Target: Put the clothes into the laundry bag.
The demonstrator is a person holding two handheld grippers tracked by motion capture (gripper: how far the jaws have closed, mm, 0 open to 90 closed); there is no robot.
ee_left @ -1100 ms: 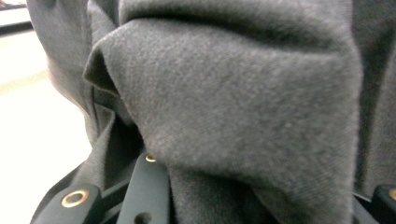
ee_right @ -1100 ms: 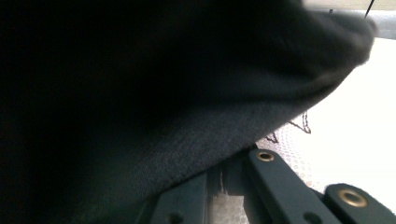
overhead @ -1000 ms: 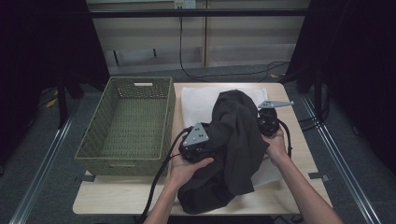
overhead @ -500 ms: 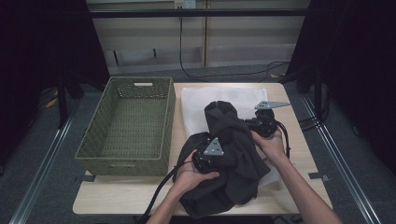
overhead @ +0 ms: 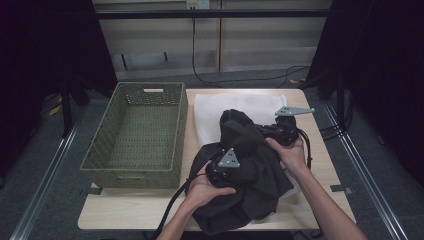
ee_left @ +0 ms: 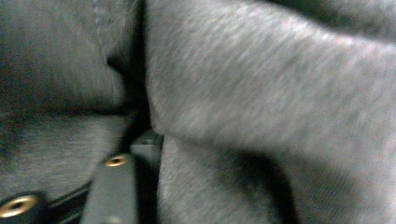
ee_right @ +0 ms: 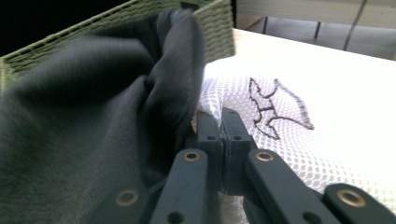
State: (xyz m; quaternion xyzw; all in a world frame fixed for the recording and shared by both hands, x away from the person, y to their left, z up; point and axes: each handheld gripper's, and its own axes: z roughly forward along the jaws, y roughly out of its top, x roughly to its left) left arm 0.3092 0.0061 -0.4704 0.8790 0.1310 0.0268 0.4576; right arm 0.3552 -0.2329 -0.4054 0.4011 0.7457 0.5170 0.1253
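Note:
A dark grey garment lies bunched on the table's near right part, over a white mesh bag. My left gripper is buried in its near folds; in the left gripper view grey cloth wraps over the jaws, with one black finger showing. My right gripper holds the garment's far right side. In the right gripper view its jaws are pressed together on a fold of the dark garment, with the mesh bag just beneath.
An empty green woven basket stands on the table's left half, its corner behind the garment in the right gripper view. Bare wood shows at the near left. Cables trail from both grippers toward the person.
The left gripper has moved nearer and rightward, pulling the garment into a lower, tighter bunch. The right gripper has shifted slightly to the left at the far side, still holding cloth.

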